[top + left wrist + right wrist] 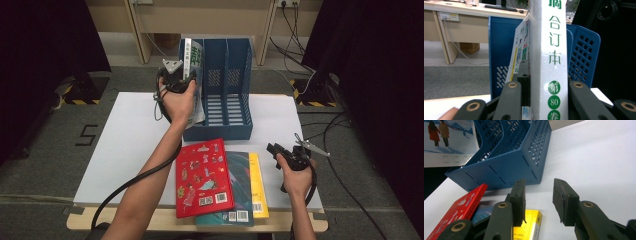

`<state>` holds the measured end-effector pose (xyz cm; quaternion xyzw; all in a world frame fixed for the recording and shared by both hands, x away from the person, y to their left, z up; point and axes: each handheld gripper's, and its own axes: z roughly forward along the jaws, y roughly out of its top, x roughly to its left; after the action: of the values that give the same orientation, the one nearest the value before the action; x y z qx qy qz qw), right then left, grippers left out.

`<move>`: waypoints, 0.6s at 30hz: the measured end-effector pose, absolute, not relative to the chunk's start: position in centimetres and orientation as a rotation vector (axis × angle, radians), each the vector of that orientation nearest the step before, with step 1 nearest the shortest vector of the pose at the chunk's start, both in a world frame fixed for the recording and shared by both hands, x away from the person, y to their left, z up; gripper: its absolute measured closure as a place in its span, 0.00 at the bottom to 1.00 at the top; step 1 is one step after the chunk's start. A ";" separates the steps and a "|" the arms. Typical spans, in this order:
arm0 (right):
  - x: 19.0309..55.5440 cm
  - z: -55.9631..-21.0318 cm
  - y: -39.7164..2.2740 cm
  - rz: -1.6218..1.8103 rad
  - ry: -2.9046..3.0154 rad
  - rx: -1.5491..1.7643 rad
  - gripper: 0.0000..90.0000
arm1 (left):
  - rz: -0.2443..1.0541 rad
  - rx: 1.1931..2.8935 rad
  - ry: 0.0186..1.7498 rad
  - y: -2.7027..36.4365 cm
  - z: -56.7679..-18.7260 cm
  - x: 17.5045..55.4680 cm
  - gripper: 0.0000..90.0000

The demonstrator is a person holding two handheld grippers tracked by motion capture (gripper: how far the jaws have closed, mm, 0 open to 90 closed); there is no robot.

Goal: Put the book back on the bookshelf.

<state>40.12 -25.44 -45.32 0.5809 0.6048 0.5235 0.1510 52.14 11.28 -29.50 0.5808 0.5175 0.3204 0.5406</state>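
My left gripper [176,80] is shut on a thick white book [192,57] with green characters down its spine [551,50]. It holds the book upright at the leftmost compartment of the blue file rack [225,100]. The hand hides the book's lower edge, so I cannot tell whether it rests inside. The black jaws clamp both covers in the left gripper view [547,82]. My right gripper [274,150] hovers open and holds nothing, right of the stacked books; its pads [539,197] stand apart above the yellow book [529,225].
A red book [203,175] lies on a teal book [240,170] and a yellow book [256,185] at the front edge of the white tabletop [130,145]. The rack's middle and right compartments hold nothing. Cables trail over the floor on the right.
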 end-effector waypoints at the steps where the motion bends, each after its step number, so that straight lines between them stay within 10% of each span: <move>1: 40.1 -45.3 -25.4 1.504 1.734 1.673 0.70 | 0.761 1.379 1.218 11.2 -29.5 52.2 0.81; 18: 40.1 -45.5 -25.5 1.502 1.735 1.680 0.70 | 0.777 1.353 1.178 11.2 -30.8 51.3 0.81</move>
<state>40.14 -25.50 -45.51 0.5840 0.6034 0.5224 0.1481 51.34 11.17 -30.77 0.5737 0.4995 0.3294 0.5594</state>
